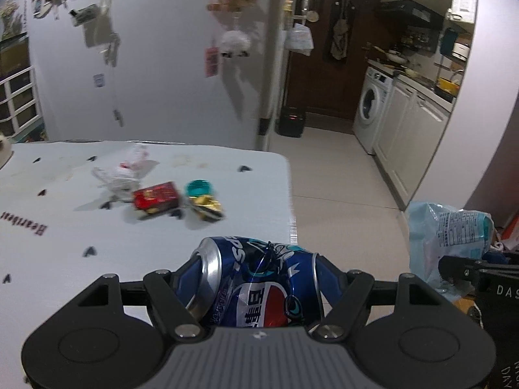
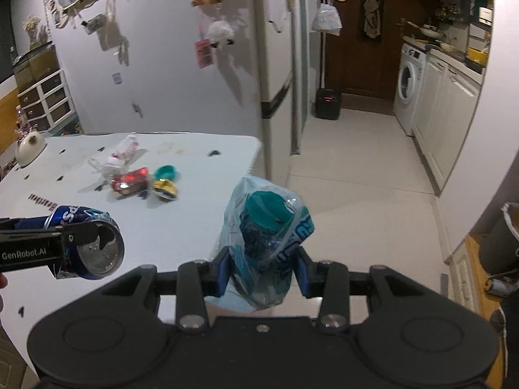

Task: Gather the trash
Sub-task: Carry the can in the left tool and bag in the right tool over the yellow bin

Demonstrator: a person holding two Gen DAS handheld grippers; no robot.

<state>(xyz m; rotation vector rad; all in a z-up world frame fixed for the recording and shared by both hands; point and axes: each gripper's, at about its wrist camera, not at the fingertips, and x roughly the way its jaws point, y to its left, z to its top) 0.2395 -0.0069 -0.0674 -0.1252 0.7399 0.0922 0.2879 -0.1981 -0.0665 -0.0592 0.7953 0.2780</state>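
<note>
My left gripper (image 1: 256,278) is shut on a crushed blue Pepsi can (image 1: 259,282), held sideways above the white table's near right part; the can also shows in the right wrist view (image 2: 87,243). My right gripper (image 2: 263,270) is shut on a crumpled pale blue plastic bag (image 2: 266,236) with teal print, held up past the table's right edge; the bag also shows in the left wrist view (image 1: 451,240). On the table (image 1: 162,243) lie a white crumpled bag (image 1: 123,171), a red wrapper (image 1: 155,197), a teal lid (image 1: 199,188) and a gold wrapper (image 1: 207,207).
A white fridge (image 1: 162,64) with magnets stands behind the table. Tiled floor (image 1: 334,178) runs right toward a washing machine (image 1: 373,103) and white cabinets (image 1: 412,129). A dark bin (image 2: 502,240) stands at the right edge of the right wrist view. A small black bin (image 1: 291,121) stands by the door.
</note>
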